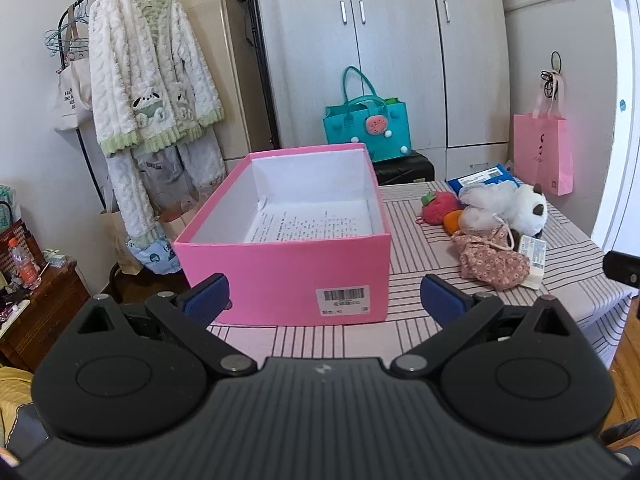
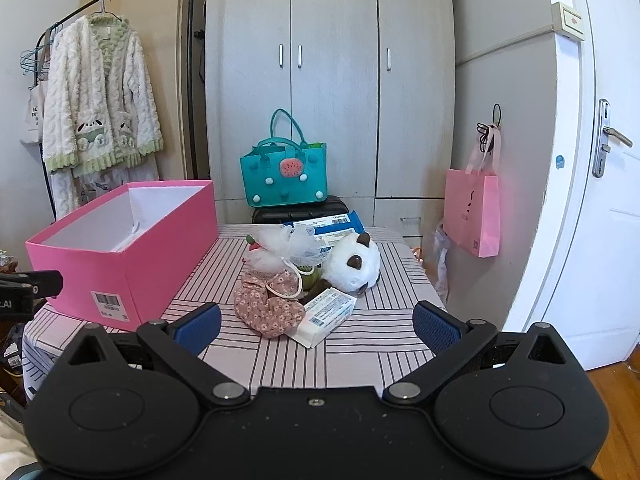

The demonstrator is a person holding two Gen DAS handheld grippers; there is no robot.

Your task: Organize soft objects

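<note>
Right, soft toys heaped on the striped worktop, right of the pink box, apart from it. Box open, paper sheet inside. Left tongs spread apart, nothing held, near box front. Right tongs also apart, empty, just before the heap.

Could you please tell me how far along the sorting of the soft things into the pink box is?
Nothing looks done: the open pink cardboard box holds only a printed paper sheet. Nothing is in hand: left gripper and right gripper hang with jaws wide open. Left to do: the white plush toy, floral fabric pouch and white mesh puff lie on the striped tablecloth.
</note>
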